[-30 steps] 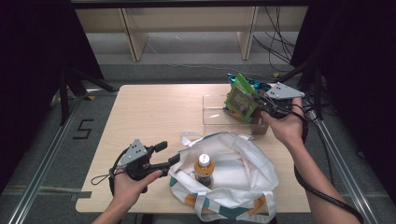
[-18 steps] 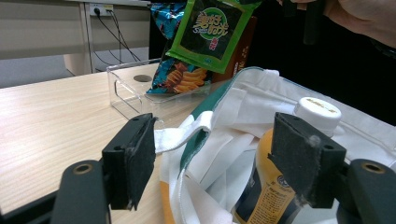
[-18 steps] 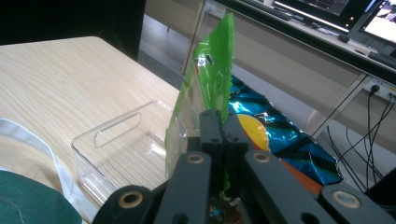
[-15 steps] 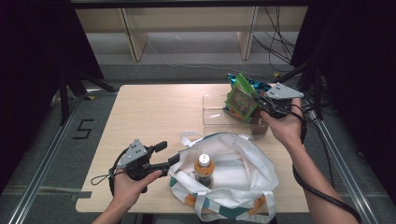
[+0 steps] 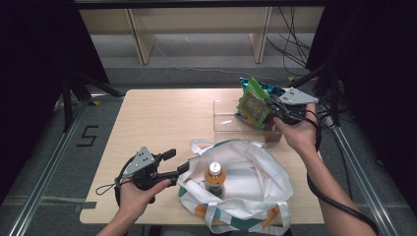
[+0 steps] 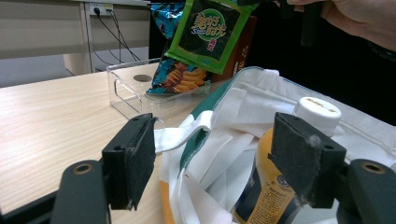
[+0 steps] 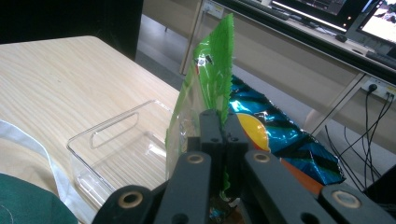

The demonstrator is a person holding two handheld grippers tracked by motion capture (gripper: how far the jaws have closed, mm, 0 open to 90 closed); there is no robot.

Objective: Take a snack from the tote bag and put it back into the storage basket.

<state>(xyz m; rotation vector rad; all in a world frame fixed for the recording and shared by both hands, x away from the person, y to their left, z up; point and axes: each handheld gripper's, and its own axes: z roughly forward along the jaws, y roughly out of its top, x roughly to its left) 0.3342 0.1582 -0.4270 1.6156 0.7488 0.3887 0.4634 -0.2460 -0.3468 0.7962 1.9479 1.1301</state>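
here the right hand-held gripper (image 5: 273,109) pinches the green snack bag (image 5: 254,103) by its top edge, hanging upright over the clear tray (image 5: 223,117); the tote bag (image 5: 255,179) lies nearer the person, its rim by the left hand-held gripper (image 5: 178,162), jaws spread.

On the light wooden table (image 5: 162,118), the white cloth tote bag (image 5: 255,182) holding an orange-labelled bottle (image 5: 214,178) lies nearer the person than the clear plastic bin (image 5: 227,118), which holds snack packets (image 5: 255,101).
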